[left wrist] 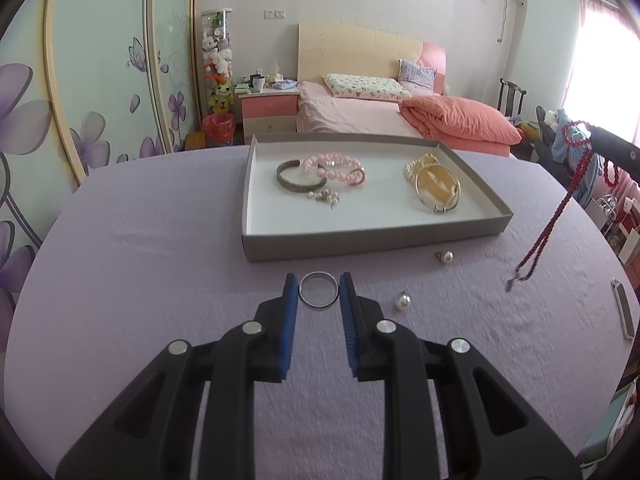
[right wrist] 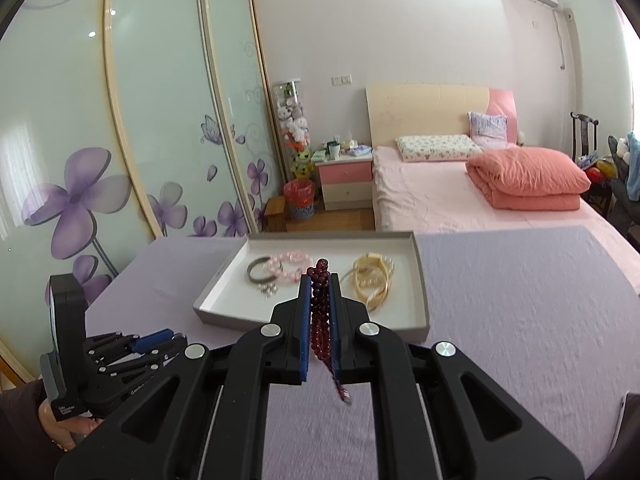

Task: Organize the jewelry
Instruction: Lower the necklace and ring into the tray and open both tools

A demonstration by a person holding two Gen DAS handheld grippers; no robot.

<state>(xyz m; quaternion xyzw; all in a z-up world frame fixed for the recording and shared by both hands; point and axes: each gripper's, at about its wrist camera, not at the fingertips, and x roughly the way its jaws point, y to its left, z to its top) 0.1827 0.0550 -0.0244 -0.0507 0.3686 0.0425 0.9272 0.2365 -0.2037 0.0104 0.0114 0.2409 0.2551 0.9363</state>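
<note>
Left gripper (left wrist: 319,290): jaws spread, straddling ring (left wrist: 319,291) lying flat just before tray (left wrist: 376,240) | Right gripper (right wrist: 320,312): pinching red bead strand (right wrist: 320,316), its long axis vertical, tail hanging down, near tray's front.

A glossy metal ring (left wrist: 319,291) lies on matt lilac cloth (left wrist: 160,280) by a matt cardboard tray (left wrist: 372,240).
</note>
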